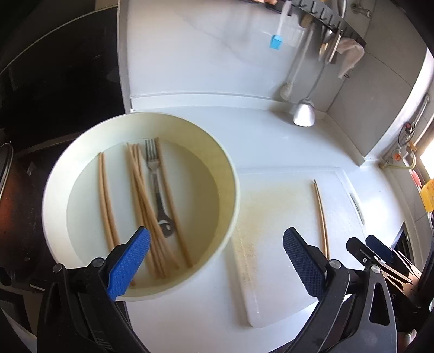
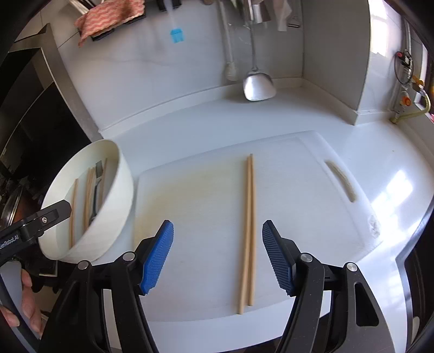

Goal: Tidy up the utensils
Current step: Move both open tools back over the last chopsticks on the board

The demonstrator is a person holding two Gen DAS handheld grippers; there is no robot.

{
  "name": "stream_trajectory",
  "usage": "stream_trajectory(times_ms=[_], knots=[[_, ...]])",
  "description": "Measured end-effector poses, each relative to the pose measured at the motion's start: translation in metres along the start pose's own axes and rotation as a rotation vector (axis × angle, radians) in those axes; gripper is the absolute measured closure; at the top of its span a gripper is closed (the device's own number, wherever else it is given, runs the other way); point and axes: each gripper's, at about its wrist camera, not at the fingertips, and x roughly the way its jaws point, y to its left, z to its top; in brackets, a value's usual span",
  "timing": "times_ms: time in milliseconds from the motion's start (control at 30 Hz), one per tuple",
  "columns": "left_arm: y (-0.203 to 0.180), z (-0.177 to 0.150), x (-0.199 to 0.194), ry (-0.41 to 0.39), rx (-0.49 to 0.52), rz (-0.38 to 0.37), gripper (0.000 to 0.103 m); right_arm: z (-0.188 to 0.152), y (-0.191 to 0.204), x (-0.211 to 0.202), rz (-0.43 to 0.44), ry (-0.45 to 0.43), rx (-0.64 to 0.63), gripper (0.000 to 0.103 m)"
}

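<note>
A white bowl (image 1: pixel 233 190) on the counter's left holds several wooden chopsticks (image 1: pixel 141 190) and a metal fork (image 1: pixel 157 190). My left gripper (image 1: pixel 217 233) hangs open above the bowl's right rim, with nothing between its blue pads. A pair of chopsticks (image 2: pixel 248 230) lies side by side on the white cutting board (image 2: pixel 195 190). My right gripper (image 2: pixel 218 224) is open above the board, and the pair lies below the gap, nearer the right finger. The right wrist view also shows the bowl (image 2: pixel 114 217), the fork (image 2: pixel 96 187) and the left gripper (image 2: pixel 54 211) over it.
A metal spatula (image 2: pixel 257 87), a ladle and a blue brush (image 2: pixel 176 35) hang on the back wall. A red-patterned cloth (image 2: pixel 108 13) sits on the rail at top left. A dark stove (image 1: pixel 54 81) lies left of the counter. A hand (image 2: pixel 27 312) holds the left gripper.
</note>
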Motion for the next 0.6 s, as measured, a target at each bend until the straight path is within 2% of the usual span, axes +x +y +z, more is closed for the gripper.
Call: stream_trajectory(times_ms=[133,233,467,600], knots=[[-0.035,-0.009,0.009,0.017,0.026,-0.009,0.006,-0.007,-0.031,-0.003,-0.040,-0.005,-0.013,0.034],[-0.058,-0.018,0.017,0.026,0.012,0.009,0.006,-0.011,-0.053,-0.005,-0.039,-0.023,-0.036,0.032],[-0.094,-0.050,0.027,0.008,-0.096,0.105,0.006,-0.017,-0.093,0.016,0.067,-0.004,-0.102,0.030],[-0.108,-0.063,0.032,-0.008,-0.137,0.156,0.006,-0.020,-0.100,0.028,0.109,0.002,-0.155,0.030]])
